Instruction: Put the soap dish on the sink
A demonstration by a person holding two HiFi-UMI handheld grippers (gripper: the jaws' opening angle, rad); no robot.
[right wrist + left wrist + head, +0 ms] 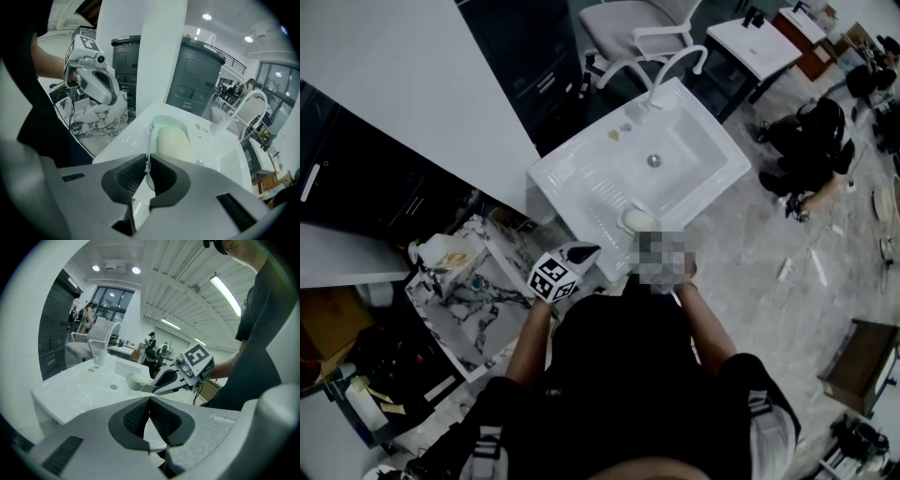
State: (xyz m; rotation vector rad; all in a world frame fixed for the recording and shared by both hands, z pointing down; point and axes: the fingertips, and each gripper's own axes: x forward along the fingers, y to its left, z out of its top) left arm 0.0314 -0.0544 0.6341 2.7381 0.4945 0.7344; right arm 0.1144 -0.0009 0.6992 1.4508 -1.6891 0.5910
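Observation:
A pale green soap dish (171, 137) holding a cream bar of soap sits at the near edge of the white sink (694, 173). My right gripper (147, 165) is shut on the dish's thin rim. The dish (635, 220) shows small in the head view, where a mosaic patch hides the right gripper. From the left gripper view, the right gripper (155, 388) holds the dish (137, 383) level with the sink's rim; I cannot tell if it touches. My left gripper (149, 404) is shut on nothing, and hangs left of the sink's near corner (586, 251).
A curved white faucet (675, 64) stands at the sink's far edge, with a drain (653, 160) in the basin. A marble-patterned table (478, 309) with a jug stands to the left. An office chair (633, 33) and dark cabinets stand behind. A person (811, 141) crouches at right.

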